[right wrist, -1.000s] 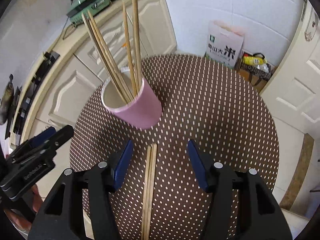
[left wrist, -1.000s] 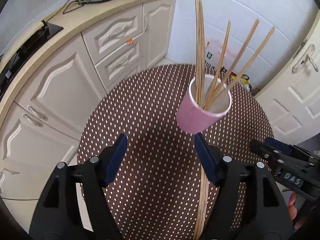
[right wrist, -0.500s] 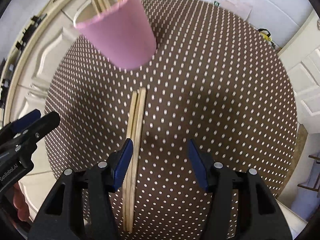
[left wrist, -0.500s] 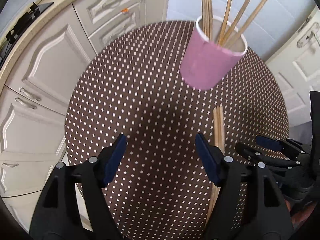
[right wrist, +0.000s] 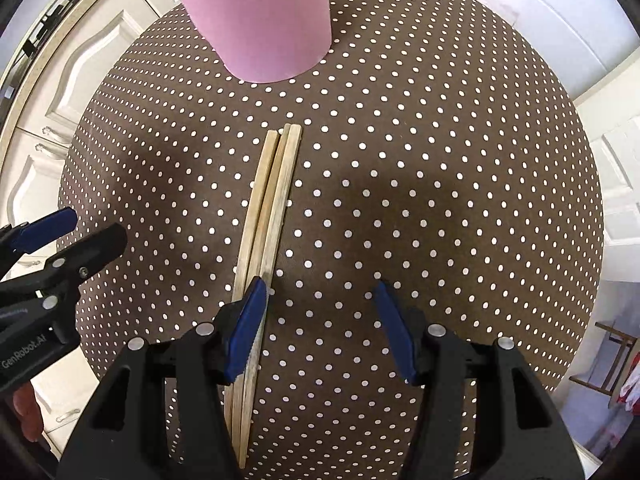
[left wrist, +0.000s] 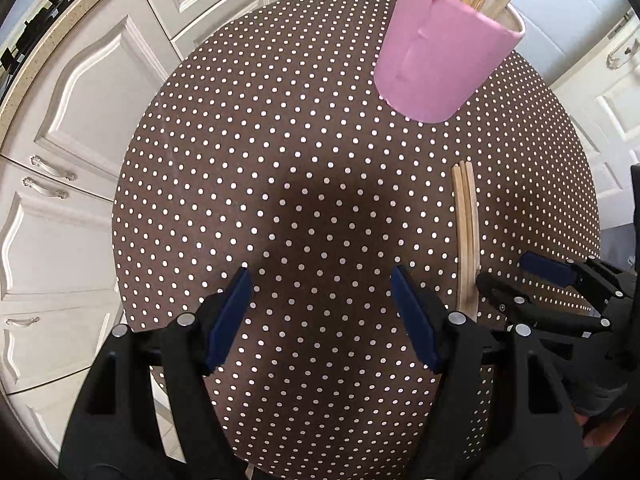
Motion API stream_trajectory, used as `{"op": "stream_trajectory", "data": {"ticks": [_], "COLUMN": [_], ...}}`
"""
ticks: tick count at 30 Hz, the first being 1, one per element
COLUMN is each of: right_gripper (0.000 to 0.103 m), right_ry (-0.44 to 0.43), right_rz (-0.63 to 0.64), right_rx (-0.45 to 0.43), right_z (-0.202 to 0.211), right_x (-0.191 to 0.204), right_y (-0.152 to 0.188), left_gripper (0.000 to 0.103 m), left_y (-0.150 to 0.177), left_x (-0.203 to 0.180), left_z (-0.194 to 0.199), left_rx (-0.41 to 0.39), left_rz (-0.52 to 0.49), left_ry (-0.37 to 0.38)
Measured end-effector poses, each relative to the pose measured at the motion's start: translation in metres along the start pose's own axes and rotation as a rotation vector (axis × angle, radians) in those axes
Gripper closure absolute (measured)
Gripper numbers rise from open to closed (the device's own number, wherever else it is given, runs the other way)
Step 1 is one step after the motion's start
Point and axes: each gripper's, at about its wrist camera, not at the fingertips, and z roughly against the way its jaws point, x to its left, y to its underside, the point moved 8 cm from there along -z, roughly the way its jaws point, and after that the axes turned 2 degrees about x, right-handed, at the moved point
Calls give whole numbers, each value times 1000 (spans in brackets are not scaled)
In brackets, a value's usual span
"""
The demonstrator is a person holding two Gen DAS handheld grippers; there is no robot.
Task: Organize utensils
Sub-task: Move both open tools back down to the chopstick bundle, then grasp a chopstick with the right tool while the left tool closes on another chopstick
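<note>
Blue-padded left tongs [left wrist: 320,312] spread, empty, right tongs [right wrist: 320,332] spread, left pad over loose chopsticks [right wrist: 268,208]

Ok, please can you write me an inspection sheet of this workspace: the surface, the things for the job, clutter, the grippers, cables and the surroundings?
Surface: round table with a brown cloth with white dots.
Job's things: pink cup standing upright with several chopsticks inside; a bundle of loose chopsticks lying flat on the cloth, apart from the cup.
Clutter: nothing seen on the table.
Grippers: left gripper open over bare cloth, holding nothing; right gripper open, its left finger over the loose chopsticks, no grip.
Cables: dark leads on the counter at the far left edge, unclear.
Surroundings: white cabinets under a light countertop; white door beside the table.
</note>
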Motion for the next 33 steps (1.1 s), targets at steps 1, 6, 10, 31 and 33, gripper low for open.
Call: {"op": "stream_trajectory", "data": {"ticks": [1, 6, 10, 31, 33], "right_gripper": [49, 50, 63, 98, 99], "right_ry": [6, 26, 37, -12, -11], "right_rz": [3, 16, 46, -33, -65], "right_rx": [-2, -13, -1, -32, -39], "right_z": [1, 0, -4, 3, 5], "right_x": [2, 11, 32, 30, 16], "right_y": [0, 0, 1, 0, -3], "left_gripper": [33, 33, 33, 31, 31], "left_y": [0, 1, 0, 3, 3], "left_x": [0, 0, 1, -21, -28], "left_z": [-1, -3, -2, -12, -15], "left_rx": [2, 18, 17, 58, 72], "left_rz": [2, 22, 29, 6, -7], "left_ry": [0, 23, 23, 51, 53]}}
